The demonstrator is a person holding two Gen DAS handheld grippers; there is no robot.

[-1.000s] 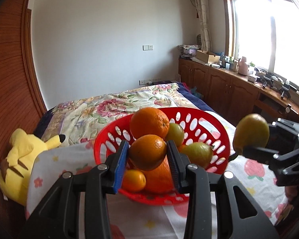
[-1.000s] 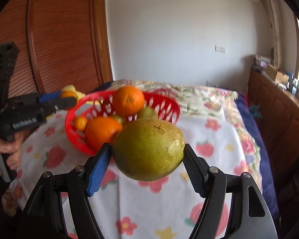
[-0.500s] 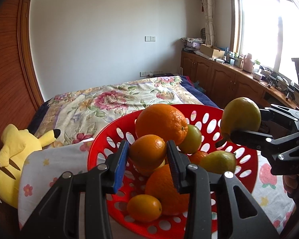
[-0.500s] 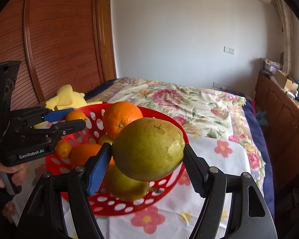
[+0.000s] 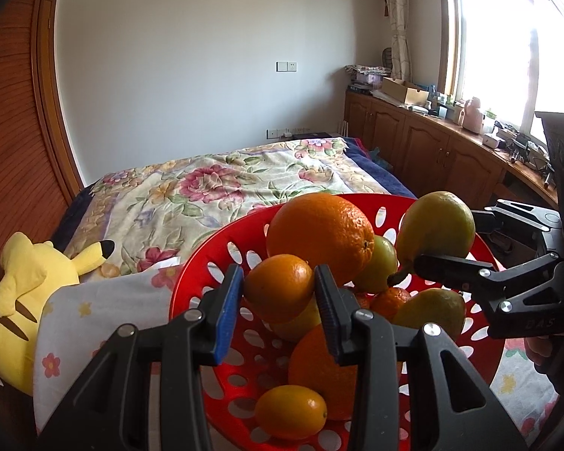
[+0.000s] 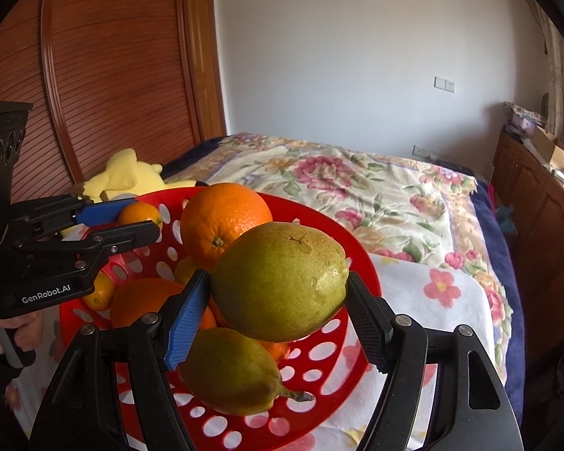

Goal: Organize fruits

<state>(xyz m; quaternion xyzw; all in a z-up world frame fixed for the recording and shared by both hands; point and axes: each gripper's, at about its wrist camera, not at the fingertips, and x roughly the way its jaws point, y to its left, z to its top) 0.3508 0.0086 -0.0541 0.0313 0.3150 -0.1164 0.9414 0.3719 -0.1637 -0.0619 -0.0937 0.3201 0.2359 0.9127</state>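
Both held fruits now hang over the red basket (image 6: 361,274) of oranges.

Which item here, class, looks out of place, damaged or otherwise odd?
Nothing is spilled or broken. One oddity: the red perforated plastic basket is piled high, with a large round orange perched on top of the other fruit. The green pear in the right tool has a small dark scratch near its top.

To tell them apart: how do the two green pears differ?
The held pear is clamped in the right tongs above the red basket; the loose pear lies inside it. The loose one's stem shows; the held one's does not here. Both are speckled green.
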